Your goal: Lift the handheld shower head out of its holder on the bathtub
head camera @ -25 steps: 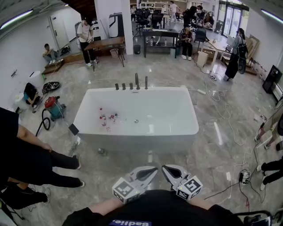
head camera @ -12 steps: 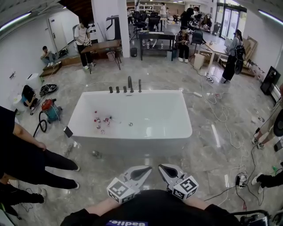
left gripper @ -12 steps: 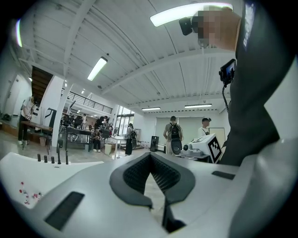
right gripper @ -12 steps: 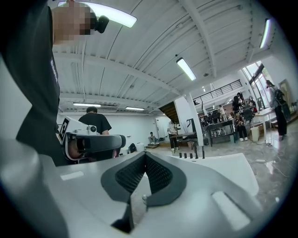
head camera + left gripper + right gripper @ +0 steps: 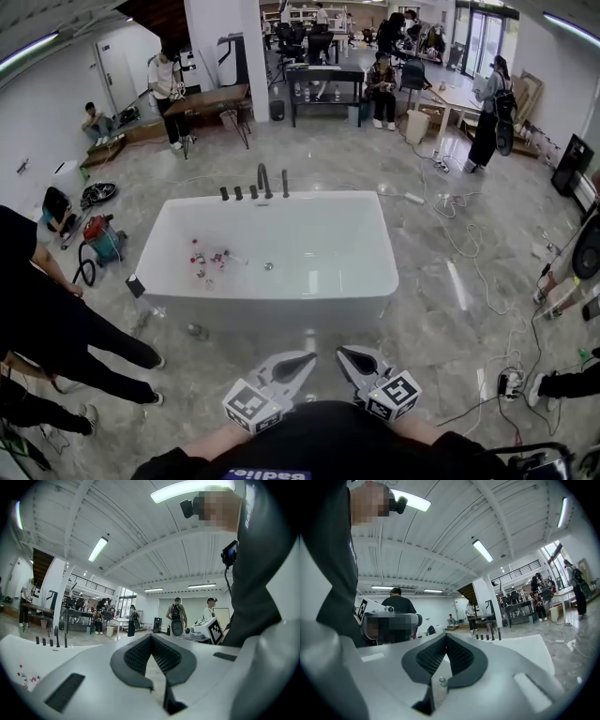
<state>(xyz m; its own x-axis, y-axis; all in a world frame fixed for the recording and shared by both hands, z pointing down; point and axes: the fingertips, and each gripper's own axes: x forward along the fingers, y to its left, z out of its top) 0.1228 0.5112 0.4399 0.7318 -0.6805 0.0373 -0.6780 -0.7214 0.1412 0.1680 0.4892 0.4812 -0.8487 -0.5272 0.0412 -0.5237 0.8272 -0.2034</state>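
Both the left gripper (image 5: 302, 361) and right gripper (image 5: 349, 357) are closed, empty and well short of the white rectangular bathtub (image 5: 281, 292). The dark handheld shower head (image 5: 284, 183) apparently stands upright on its far rim; open one claw before arrival.

Cannot tell apart the slim dark upright metal fittings (image 5: 261, 183) on the far rim of the white rectangular bathtub (image 5: 281, 314): too small. Likewise unidentifiable, the red and white bits (image 5: 208, 258) inside. Cut off by the left edge: bystander in black clothes (image 5: 42, 319).
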